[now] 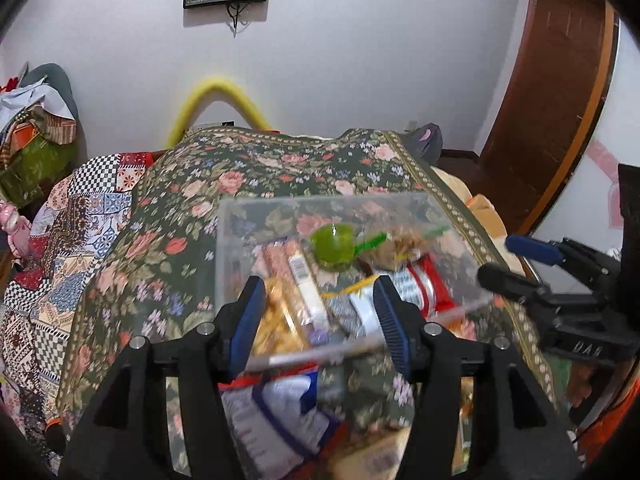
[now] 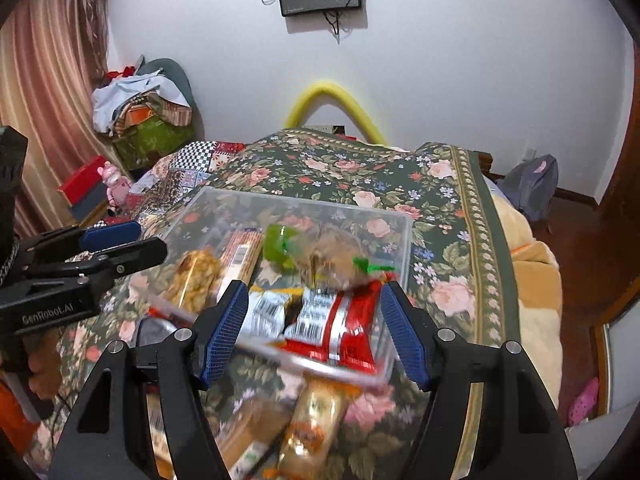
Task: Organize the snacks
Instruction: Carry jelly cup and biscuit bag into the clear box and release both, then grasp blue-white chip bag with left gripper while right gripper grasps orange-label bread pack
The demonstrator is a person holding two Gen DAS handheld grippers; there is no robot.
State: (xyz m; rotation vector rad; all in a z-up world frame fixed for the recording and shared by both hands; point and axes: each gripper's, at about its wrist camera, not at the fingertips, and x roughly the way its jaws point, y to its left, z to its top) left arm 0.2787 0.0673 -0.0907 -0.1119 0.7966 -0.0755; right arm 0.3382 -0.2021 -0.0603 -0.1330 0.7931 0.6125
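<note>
Plainly we see both jaws wide and empty, the gold snack packet at 6 o'clock under the right gripper, its length toward the clear box at 12.

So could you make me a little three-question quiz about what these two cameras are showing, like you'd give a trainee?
1. True or false: the clear plastic box already has snacks in it.
2. Multiple choice: the box sits on A) a bare wooden desk, B) a floral cloth, C) a tiled floor.
3. Fill the gap: the left hand-held gripper and the right hand-held gripper are both ____, with nothing between their pads.

Key:
1. True. A red wrapped snack and a green scoop-like item lie inside, among others.
2. B.
3. Open. More packets lie outside the box, near its front edge.
</note>
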